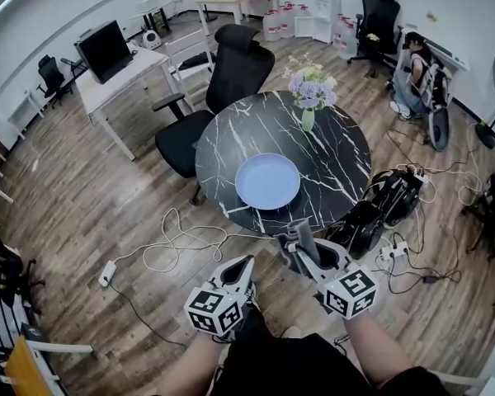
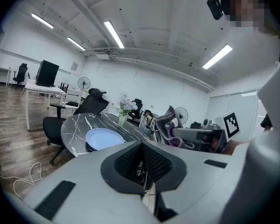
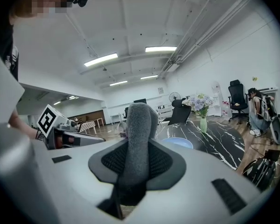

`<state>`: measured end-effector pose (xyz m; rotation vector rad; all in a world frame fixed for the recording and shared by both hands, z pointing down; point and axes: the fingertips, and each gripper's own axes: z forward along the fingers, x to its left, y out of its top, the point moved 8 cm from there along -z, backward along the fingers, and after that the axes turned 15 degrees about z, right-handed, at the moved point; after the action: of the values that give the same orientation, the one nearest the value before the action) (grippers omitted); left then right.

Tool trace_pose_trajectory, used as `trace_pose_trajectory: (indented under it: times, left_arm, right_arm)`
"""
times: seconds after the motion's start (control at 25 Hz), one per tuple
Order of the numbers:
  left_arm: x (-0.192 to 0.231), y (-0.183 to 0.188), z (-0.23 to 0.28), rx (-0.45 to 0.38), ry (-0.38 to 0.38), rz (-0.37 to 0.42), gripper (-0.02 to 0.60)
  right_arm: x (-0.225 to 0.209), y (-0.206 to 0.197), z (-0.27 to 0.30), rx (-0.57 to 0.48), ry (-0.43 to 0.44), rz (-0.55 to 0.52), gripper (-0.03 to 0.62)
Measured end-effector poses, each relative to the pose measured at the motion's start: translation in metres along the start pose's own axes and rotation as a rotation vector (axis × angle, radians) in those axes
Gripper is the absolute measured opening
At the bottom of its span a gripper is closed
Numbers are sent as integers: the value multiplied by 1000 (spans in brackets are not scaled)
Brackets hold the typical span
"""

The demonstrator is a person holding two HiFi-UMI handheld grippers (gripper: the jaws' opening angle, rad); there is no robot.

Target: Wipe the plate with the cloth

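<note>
Grey cloth (image 3: 139, 125) pinched in right hand-held gripper (image 3: 137, 164), left hand-held gripper (image 2: 142, 164) pressed together, empty; blue plate (image 1: 267, 181) on marble surface (image 1: 338, 159) ahead; seemingly approach step, next lower cloth onto plate

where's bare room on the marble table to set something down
The round black marble table is bare beyond and left of the round light-blue plate, and to its right, nearer than the green vase of flowers. The plate crowds the near edge.

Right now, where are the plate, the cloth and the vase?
plate (image 1: 267, 181): head view, middle of its blue face.
cloth (image 3: 140, 134): right gripper view, its raised grey fold.
vase (image 1: 308, 120): head view, its body.
</note>
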<state>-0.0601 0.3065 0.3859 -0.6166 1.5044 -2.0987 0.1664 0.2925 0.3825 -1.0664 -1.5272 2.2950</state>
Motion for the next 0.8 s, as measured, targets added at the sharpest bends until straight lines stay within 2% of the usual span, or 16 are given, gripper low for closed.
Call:
trace_pose_trajectory:
  times: [0.8]
  left_arm:
    - [184, -1, 107, 104, -133, -109, 18]
  right_arm:
    - [-44, 38, 176, 58, -177, 81, 107]
